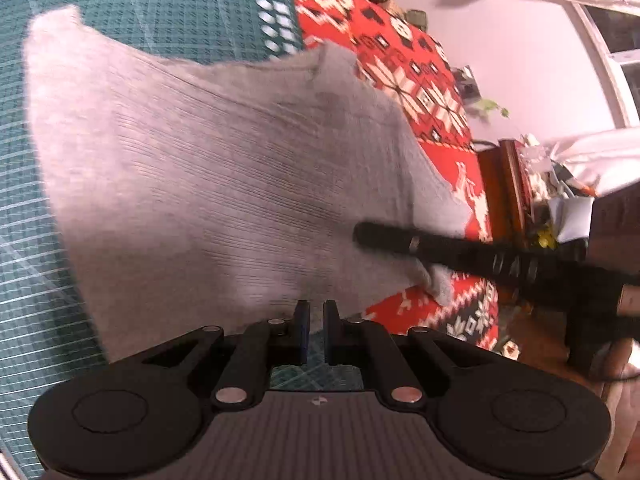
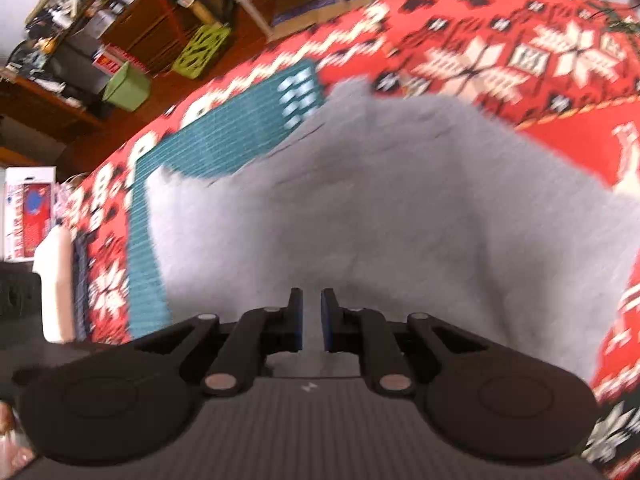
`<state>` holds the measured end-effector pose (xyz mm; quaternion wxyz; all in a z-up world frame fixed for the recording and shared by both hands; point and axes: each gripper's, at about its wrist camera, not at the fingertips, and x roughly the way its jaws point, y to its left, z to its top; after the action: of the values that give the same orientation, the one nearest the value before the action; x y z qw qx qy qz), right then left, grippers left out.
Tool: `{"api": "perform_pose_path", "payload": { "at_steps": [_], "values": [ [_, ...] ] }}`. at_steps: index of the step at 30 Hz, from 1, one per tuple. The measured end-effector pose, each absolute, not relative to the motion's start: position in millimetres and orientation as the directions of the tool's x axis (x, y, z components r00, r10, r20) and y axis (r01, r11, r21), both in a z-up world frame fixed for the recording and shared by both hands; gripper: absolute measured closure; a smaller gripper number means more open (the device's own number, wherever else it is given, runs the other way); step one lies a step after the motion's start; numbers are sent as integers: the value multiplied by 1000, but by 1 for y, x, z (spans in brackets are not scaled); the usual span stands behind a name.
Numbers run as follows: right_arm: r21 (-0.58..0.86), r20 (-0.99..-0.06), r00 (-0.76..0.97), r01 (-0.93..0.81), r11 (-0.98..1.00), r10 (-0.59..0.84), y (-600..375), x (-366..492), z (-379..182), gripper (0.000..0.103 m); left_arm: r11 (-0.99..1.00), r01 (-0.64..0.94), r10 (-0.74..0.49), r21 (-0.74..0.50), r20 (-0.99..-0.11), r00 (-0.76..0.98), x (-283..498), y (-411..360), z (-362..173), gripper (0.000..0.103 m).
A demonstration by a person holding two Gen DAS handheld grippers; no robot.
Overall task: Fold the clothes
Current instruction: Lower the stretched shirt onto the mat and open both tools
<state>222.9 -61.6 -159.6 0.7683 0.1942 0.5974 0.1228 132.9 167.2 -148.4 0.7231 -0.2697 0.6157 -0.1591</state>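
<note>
The grey cloth (image 1: 224,168) lies spread over a green mat (image 1: 180,12) on a table covered by a red patterned tablecloth (image 1: 420,64), and both claws work at its near edge. The left claw (image 1: 316,312) has its blue-padded fingers almost together with only a thin slit between them, right at the cloth's hem at 6 o'clock; whether any fabric is pinched there I cannot tell. Out at 3 o'clock in that view the right claw (image 1: 362,234) reaches in as a dark bar across the cloth's corner, where the fabric bunches under it. From the right claw's own camera, its tips (image 2: 311,308) sit slightly parted over the cloth (image 2: 380,216), nothing visibly caught between them. Beyond, at 10 o'clock, the mat (image 2: 224,140) shows, and the tablecloth (image 2: 500,56) runs off toward 1 o'clock. Everything is blurred.
</note>
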Motion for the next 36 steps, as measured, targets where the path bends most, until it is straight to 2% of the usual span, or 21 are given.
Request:
{"api": "perform_pose_path", "payload": {
  "at_steps": [5,6,7,10,11,13,20,25,26,31,33,34,36],
  "values": [
    [436,-886,205,61,898,416,-38,218,-183,93,827,-166,-506,-538,-839,198,137,195,-160,98],
    [420,-894,193,57,906,403,-39,217,-187,95,827,-174,-504,-534,-842,191,138,198,-164,98],
    [417,-896,189,50,907,402,-41,216,-189,103,826,-175,-507,-535,-843,182,138,198,-167,98],
    [397,-906,181,55,916,382,-55,213,-184,102,825,-154,-521,-544,-837,167,139,195,-170,98],
    [378,-914,182,51,924,364,-59,212,-183,96,825,-143,-525,-547,-835,163,138,193,-170,98],
    [356,-922,177,44,933,344,-67,209,-179,94,825,-134,-530,-550,-834,154,135,190,-172,98],
    [427,-892,158,-10,904,423,-40,207,-166,94,816,-144,-541,-560,-827,151,130,191,-175,98],
    [412,-902,133,-23,911,411,-19,208,-181,94,814,-145,-546,-563,-826,141,132,192,-177,98],
    [403,-905,136,-30,915,403,-20,207,-183,101,815,-144,-546,-562,-826,139,133,192,-177,98],
    [373,-920,120,-33,927,374,-39,202,-185,102,822,-142,-536,-552,-833,137,132,190,-174,98],
    [340,-931,122,-53,939,344,-44,200,-178,99,827,-126,-530,-547,-835,145,131,188,-168,98],
    [332,-933,129,-64,941,337,-44,201,-172,92,829,-112,-530,-547,-834,152,130,187,-163,98],
    [324,-931,147,-86,942,334,-42,203,-160,92,834,-87,-528,-545,-833,165,129,186,-153,98]
  ]
}}
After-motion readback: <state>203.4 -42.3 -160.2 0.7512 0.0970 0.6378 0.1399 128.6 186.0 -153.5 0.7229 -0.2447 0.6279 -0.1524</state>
